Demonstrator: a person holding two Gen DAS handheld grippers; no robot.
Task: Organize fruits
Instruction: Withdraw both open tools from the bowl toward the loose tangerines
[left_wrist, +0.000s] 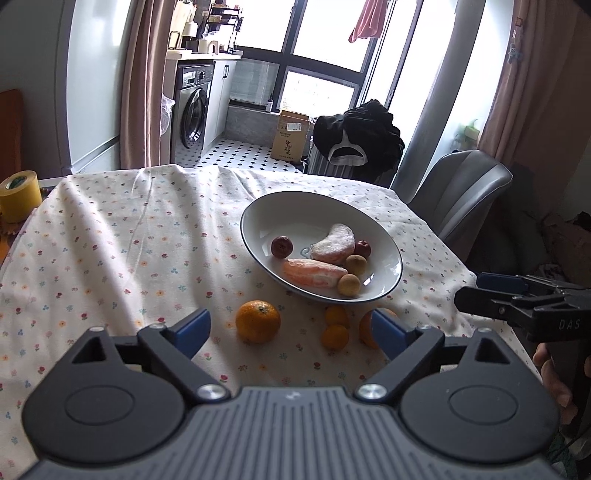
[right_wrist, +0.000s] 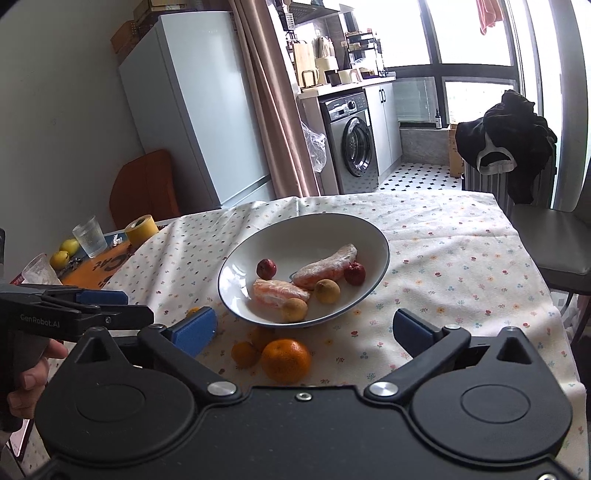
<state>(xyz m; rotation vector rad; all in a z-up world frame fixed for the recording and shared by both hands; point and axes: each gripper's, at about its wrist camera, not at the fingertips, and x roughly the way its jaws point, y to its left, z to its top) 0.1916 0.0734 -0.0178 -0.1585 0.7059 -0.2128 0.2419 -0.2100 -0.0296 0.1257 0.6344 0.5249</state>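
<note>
Our left gripper (left_wrist: 291, 328) has its blue pads spread wide with nothing between them, and our right gripper (right_wrist: 304, 328) stands just as wide and just as empty. Both hover over the near side of the white bowl (left_wrist: 258, 210), which we take as our landmark on the flowered tablecloth (left_wrist: 110, 240).

Just in front of the bowl's near rim, on the cloth, lie the loose fruits: a large mandarin (left_wrist: 258, 321) to the left, two small kumquats (left_wrist: 335, 326) touching each other close under the rim, and a second orange (right_wrist: 286, 360) half hidden behind our left gripper's pad in the left wrist view. Inside the bowl lie two wrapped citrus segments (left_wrist: 314, 277), two dark red fruits (left_wrist: 282, 246) and two tan longans (left_wrist: 349, 285).

We judge the step in hand to be picking the next loose fruit. To do it well, we should lower one gripper until its pads straddle a mandarin at its widest part, close gently so the round skin does not squirt out, and keep the other gripper back from the bowl's near rim. The kumquats touch, so we should approach them from the side, one at a time.
</note>
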